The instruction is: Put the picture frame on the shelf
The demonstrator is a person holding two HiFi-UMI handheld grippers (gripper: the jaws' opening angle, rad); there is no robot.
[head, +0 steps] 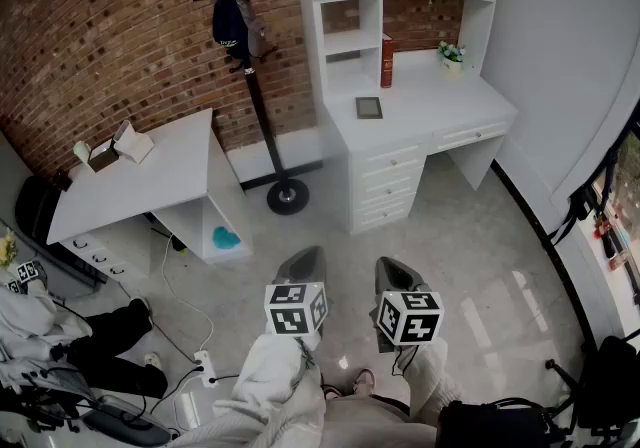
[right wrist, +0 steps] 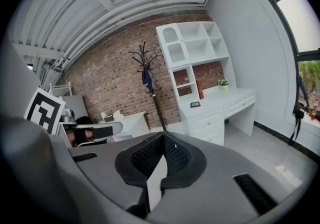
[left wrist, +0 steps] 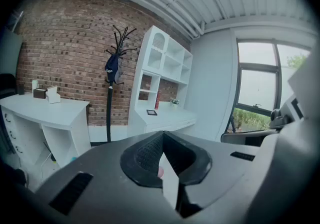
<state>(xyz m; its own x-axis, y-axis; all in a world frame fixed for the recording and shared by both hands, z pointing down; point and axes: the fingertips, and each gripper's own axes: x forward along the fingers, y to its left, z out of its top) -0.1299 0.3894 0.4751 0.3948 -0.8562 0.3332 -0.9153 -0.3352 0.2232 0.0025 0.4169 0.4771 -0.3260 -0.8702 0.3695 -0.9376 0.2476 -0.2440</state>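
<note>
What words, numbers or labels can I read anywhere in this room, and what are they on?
No text here is readable.
Left black-and-white marker cube and right marker cube: square patterns only, no letters.
Tall red book: any spine print is too small to read.
Small dark picture frame: nothing legible.
Dark blue cap: no logo can be made out.

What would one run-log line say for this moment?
picture frame: on desk, ungrasped | left gripper: shut, empty | right gripper: shut, empty
</note>
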